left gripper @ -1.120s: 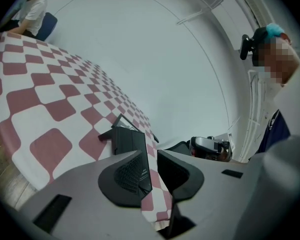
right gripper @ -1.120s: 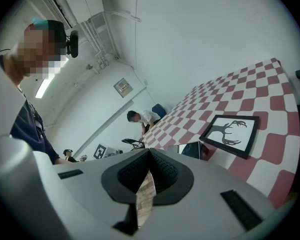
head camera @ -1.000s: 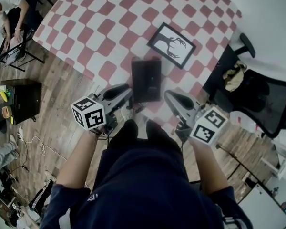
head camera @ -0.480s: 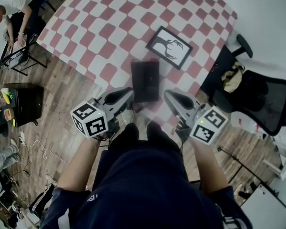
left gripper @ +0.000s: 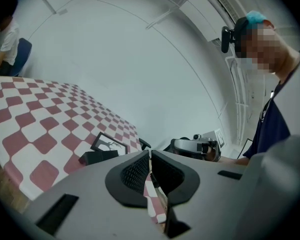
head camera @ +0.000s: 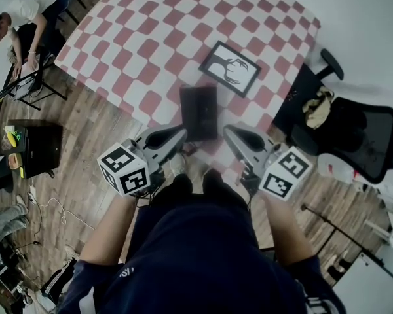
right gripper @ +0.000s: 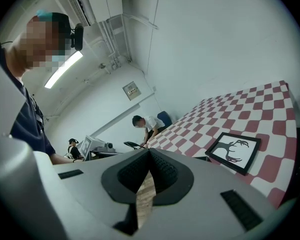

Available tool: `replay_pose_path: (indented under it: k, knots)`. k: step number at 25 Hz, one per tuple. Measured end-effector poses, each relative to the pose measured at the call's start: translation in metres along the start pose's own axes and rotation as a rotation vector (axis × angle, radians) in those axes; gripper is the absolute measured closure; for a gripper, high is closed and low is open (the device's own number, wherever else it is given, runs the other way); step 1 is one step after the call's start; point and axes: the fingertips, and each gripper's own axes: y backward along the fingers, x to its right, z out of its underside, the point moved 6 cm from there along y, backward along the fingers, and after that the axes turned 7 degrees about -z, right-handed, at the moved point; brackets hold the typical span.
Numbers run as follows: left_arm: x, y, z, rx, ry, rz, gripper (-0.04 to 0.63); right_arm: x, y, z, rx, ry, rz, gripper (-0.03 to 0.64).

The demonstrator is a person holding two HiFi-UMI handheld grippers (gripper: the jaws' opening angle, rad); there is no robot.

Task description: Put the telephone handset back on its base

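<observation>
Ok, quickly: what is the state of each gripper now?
Left gripper: shut, holding nothing.
Right gripper: shut, holding nothing.

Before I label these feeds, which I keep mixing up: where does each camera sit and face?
Head view: on the person's head, looking steeply down at the checkered table; own arms and lap show.
Left gripper view: rides the left hand-held gripper, looking along its shut jaws across the table.
Right gripper view: rides the right hand-held gripper, shut jaws too, facing the table.
All share the framed picture.
</observation>
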Motion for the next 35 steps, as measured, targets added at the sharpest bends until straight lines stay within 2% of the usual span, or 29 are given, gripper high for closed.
replay_pose_path:
  k: [4,10,35]
  knots:
    - [0.008,0.001,-0.002,-0.012,-0.043,0.005,0.554,-0.003,0.000,0.002,0.003,0.000,-0.001,0.601]
    - [0.012,0.004,-0.002,-0.022,-0.062,0.009,0.554,-0.007,0.001,0.003,0.005,-0.003,0.003,0.601]
    - [0.007,0.005,-0.005,-0.025,-0.072,-0.011,0.555,-0.005,-0.006,0.004,-0.015,-0.003,0.002,0.601]
